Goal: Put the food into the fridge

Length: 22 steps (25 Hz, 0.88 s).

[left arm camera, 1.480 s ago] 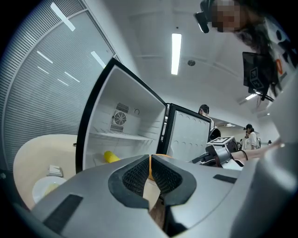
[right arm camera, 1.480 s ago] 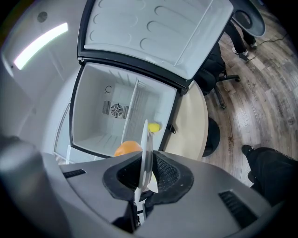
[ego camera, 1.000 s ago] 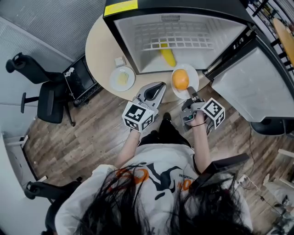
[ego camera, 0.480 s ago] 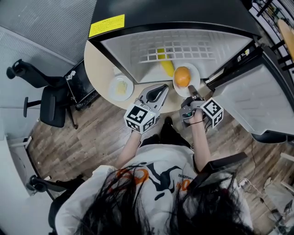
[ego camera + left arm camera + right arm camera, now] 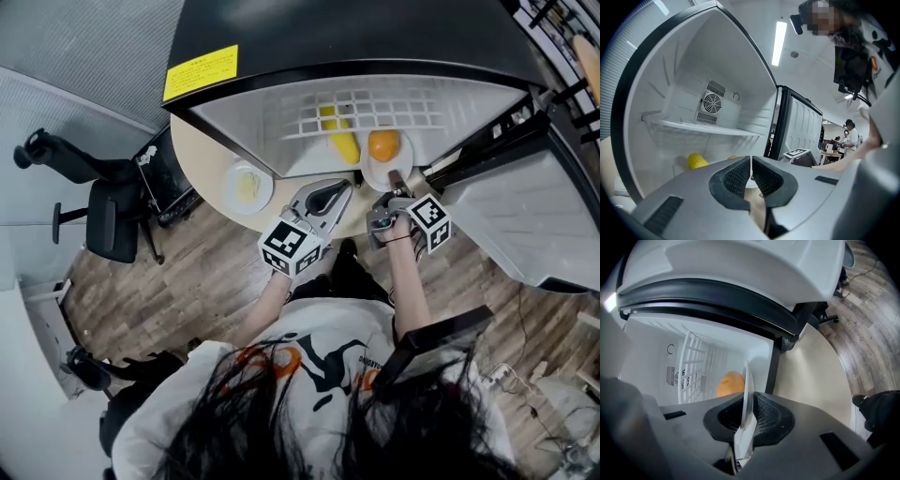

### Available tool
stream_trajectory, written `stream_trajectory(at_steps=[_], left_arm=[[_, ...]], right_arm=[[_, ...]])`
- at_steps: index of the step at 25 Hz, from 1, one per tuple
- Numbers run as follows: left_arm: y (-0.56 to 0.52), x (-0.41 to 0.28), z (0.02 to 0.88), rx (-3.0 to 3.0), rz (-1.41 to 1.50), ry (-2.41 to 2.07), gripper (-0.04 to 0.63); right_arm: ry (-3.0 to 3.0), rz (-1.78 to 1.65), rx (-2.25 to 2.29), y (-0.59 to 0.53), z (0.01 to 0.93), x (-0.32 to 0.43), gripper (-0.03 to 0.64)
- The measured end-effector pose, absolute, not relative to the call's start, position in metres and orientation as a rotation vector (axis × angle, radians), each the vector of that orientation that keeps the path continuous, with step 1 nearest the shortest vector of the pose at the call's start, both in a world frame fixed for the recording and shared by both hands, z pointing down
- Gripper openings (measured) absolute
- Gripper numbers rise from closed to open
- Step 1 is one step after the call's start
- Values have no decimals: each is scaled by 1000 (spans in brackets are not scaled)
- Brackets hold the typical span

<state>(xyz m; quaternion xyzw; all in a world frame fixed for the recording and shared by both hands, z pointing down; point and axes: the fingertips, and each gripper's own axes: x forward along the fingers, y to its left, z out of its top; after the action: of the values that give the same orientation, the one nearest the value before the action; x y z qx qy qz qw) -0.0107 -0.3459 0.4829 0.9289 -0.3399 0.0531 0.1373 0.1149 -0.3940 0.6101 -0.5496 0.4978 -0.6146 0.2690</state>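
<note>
Now | right hand-held gripper (image 5: 393, 181): pinching plate (image 5: 371, 168) rim, orange (image 5: 383, 144) aboard, at fridge (image 5: 375, 37) mouth | left hand-held gripper (image 5: 343, 189): pressed together, empty

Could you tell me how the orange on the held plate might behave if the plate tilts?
The orange is round and loose, so it would likely roll. The plate, pinched at its rim by the right gripper, looks rigid.

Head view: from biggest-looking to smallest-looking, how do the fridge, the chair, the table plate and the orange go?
1. fridge
2. chair
3. table plate
4. orange
The gaps are plain, so nearness does not change the order.
</note>
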Motion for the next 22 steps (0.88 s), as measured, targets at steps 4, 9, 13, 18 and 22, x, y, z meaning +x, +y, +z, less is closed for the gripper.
stream_trajectory(at_steps=[4,9,13,18,22], left_arm=[[-348,-10,483,2685,159,-980,11],[-348,-12,486,2680,171,-983,11],[-348,-14,487,2676,180,-989,11],[-347,-18,488,2670,186,-994,11],[-347,-20,489,2669,193,-995,11]], right_arm=[[1378,-1617,-1552,-403,614,117,38],[1400,-1583,-1623,-420,615,118,38],[1418,-1571,-1660,-434,614,116,38],[1455,-1554,-1715,-450,615,116,40],[1518,-1523,-1780,-459,616,117,40]])
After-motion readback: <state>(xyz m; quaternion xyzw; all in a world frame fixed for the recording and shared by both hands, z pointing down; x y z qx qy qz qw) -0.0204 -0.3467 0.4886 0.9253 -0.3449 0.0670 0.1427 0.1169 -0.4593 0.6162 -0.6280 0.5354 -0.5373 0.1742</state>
